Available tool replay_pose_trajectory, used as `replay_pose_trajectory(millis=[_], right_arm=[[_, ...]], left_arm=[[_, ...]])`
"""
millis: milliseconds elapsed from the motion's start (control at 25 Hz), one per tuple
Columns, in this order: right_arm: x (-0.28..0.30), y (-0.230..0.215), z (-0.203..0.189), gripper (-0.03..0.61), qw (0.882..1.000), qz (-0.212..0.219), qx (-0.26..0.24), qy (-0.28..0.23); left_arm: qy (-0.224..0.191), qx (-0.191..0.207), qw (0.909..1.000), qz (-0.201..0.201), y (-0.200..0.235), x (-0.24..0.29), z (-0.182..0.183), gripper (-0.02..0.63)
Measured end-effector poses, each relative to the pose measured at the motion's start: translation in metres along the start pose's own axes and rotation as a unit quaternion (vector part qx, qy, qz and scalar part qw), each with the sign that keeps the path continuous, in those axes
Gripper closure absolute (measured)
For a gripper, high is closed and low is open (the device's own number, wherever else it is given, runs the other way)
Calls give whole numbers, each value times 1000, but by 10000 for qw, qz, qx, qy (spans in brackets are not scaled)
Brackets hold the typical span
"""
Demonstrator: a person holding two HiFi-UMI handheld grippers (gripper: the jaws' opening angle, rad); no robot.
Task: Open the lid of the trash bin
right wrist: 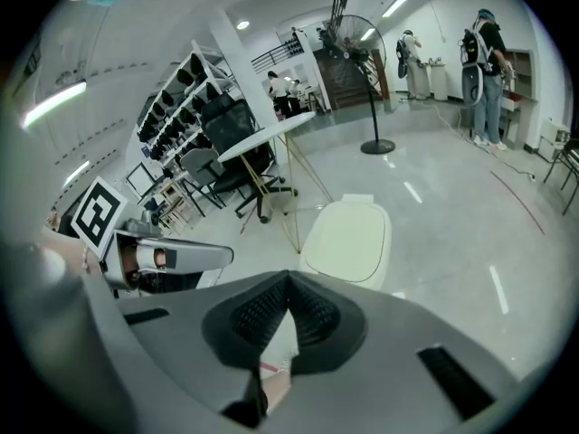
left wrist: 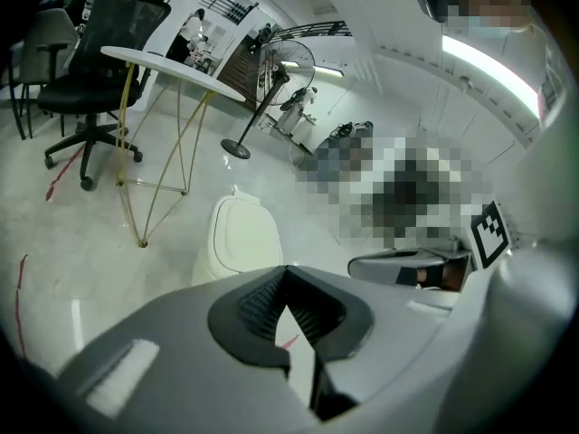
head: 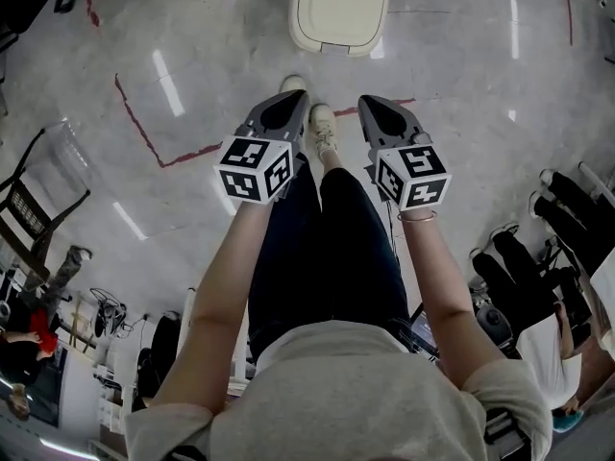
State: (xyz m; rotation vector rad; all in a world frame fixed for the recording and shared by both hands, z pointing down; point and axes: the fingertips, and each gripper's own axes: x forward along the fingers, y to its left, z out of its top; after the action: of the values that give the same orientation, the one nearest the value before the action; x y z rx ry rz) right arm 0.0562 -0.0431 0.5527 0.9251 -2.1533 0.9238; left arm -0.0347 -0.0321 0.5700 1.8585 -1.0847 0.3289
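Note:
The cream trash bin (head: pixel 339 10) stands on the floor ahead of the person's feet, its lid down flat. It also shows in the left gripper view as the bin (left wrist: pixel 240 238) and in the right gripper view as the bin (right wrist: pixel 348 240). My left gripper (head: pixel 293 99) and right gripper (head: pixel 370 102) hang side by side above the shoes, well short of the bin and touching nothing. On each the jaws meet at the tips, with nothing between them: left gripper (left wrist: pixel 286 269), right gripper (right wrist: pixel 288 277).
Red tape lines (head: pixel 144 134) mark the grey floor at left. A white table on thin yellow legs (left wrist: pixel 172 61), a black office chair (left wrist: pixel 90 70) and a standing fan (left wrist: pixel 271 80) lie beyond the bin. A dark chair (head: pixel 29 209) stands left, black gear (head: pixel 567 219) right. People stand far back (right wrist: pixel 484 52).

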Motion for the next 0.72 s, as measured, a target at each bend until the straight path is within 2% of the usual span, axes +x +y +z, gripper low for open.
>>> replay_pose_trajectory(millis=[240,600,720], right_arm=[[43,-11,2,572,10000,39,-62,30],[109,-42,-16,572,9990,-358,-185,188],[127,-50,-25,572,9984,-441,-180,299]], left_arm=[[-120,-106,9998,118,34,26,-7,606],[-277,-378,9984,316,60,61,-33,605],[-258,-289,9989,247,62,72,-40,606]])
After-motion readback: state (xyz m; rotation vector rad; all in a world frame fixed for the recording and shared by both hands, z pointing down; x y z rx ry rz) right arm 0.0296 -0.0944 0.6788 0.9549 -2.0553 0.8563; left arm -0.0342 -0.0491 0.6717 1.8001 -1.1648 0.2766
